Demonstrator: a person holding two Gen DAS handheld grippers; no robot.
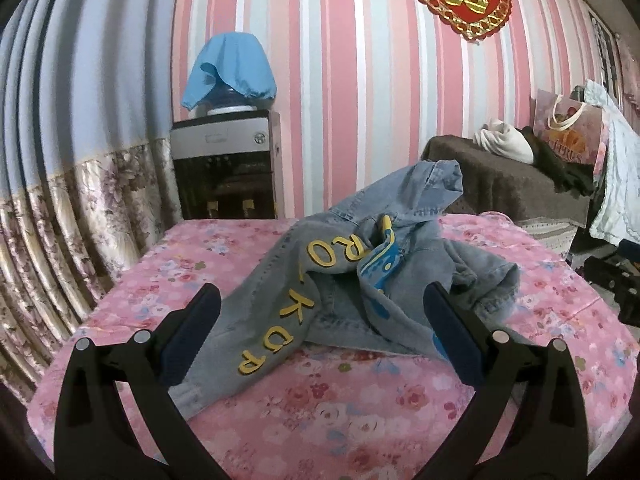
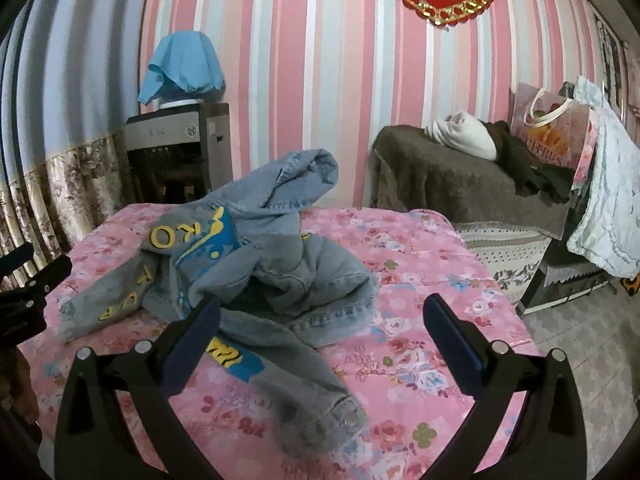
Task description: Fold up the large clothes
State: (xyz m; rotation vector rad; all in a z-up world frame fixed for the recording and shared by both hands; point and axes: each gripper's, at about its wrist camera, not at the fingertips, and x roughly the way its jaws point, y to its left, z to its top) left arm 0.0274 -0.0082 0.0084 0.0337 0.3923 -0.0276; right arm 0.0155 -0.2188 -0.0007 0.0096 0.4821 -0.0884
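**Crumpled denim jacket waits on the bed, both grippers spread and empty**

The light-blue denim jacket with yellow felt letters and a blue printed panel [image 1: 344,292] lies in a rumpled heap near the middle of the pink floral bedspread [image 1: 304,412], one sleeve trailing toward the near edge and its hood or collar propped up at the back. Nothing is flattened, so folding looks not yet begun.

The left gripper [image 1: 324,300] hangs above the lettered sleeve with jaws spread wide, holding nothing; judging by its aim, that sleeve is the likely first grab. The right gripper [image 2: 322,312] is likewise wide and empty, over the cuffed sleeve with its metal snap [image 2: 352,418].

Behind the bed stand a grey water dispenser capped with a blue cloth [image 1: 224,168] and a brown-blanketed sofa [image 2: 460,188].
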